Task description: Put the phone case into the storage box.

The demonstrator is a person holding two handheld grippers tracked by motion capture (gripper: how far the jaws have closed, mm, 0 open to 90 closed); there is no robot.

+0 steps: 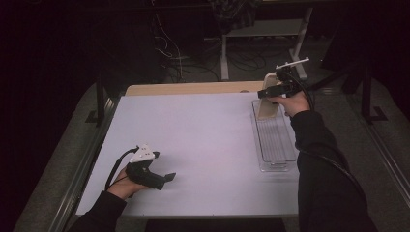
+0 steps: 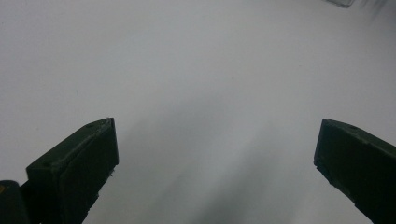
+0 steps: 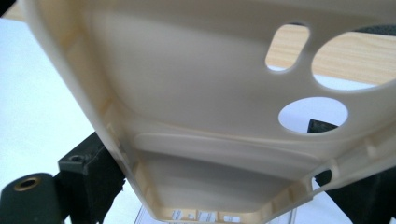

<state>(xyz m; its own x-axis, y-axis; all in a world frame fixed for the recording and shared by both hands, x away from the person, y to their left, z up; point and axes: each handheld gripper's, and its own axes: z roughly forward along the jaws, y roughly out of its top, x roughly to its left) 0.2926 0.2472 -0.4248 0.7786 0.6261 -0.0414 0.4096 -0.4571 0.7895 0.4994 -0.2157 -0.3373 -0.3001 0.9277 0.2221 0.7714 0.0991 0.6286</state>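
You're lowering the cream phone case into the clear tray.
Right gripper is clamping it — keep it upright; left gripper is idling, jaws apart.

Cream phone case, upright in clear tray

Cream phone case cropped by right gripper view's edges.
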